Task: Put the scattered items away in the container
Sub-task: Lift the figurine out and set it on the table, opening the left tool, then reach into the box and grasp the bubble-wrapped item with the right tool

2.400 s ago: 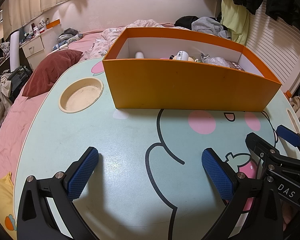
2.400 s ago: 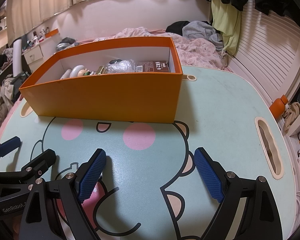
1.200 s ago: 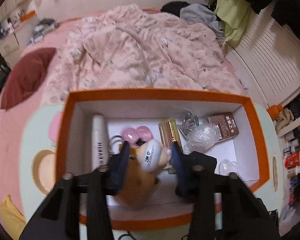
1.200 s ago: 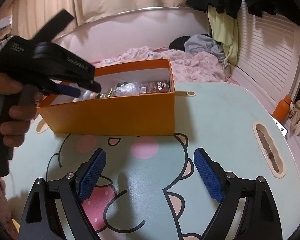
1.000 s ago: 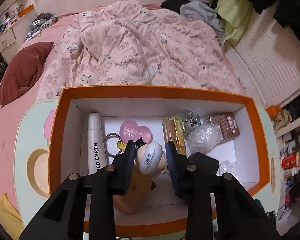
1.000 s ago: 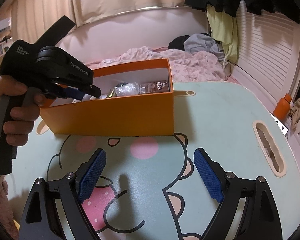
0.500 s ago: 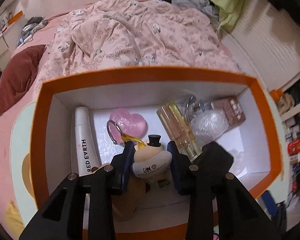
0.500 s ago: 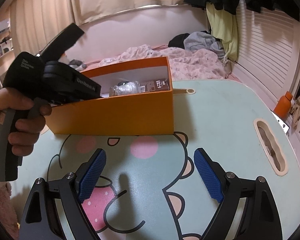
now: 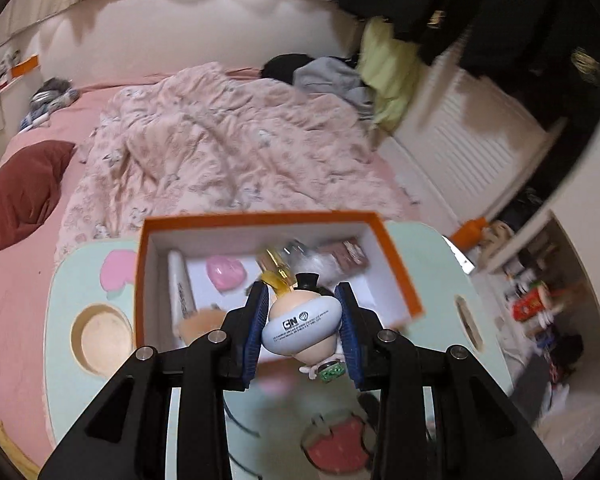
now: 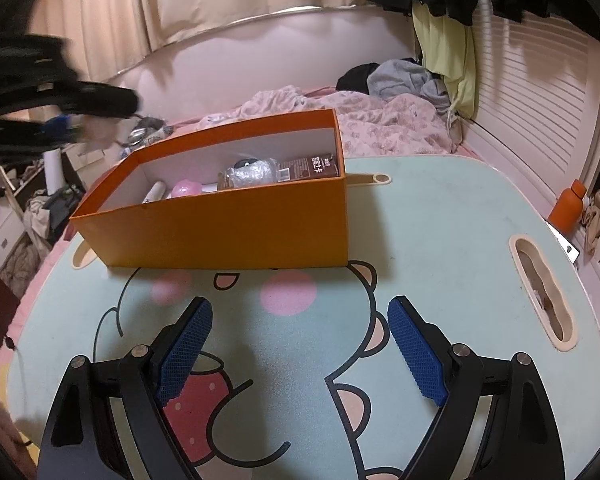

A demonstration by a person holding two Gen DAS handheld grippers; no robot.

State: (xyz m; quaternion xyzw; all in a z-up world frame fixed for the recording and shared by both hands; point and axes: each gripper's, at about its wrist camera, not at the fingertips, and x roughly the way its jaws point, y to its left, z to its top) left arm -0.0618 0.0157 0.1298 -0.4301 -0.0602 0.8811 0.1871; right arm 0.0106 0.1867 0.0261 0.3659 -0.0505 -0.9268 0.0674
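My left gripper (image 9: 300, 296) is shut on a small cartoon figurine keychain (image 9: 300, 326) with a grey-white base, a black hat and a yellow strap. It hangs high above the near edge of the orange box (image 9: 396, 268). Inside the box lie a white tube (image 9: 180, 280), a pink heart (image 9: 225, 274), a brown carton (image 9: 348, 256) and a tan plush (image 9: 200, 320). In the right wrist view the left gripper (image 10: 60, 120) is a blur at the upper left, above the box (image 10: 228, 232). My right gripper (image 10: 299, 306) stands open and empty over the table (image 10: 420, 240).
The table has a round cup recess (image 9: 100, 336) left of the box and a long slot (image 10: 540, 284) on its right side. An orange bottle (image 10: 568, 204) stands beyond the right edge. A bed with a pink quilt (image 9: 220, 140) lies behind the table.
The left gripper has risen out of the box with the figurine still clamped and pulled back toward the near side. The right gripper has not moved.
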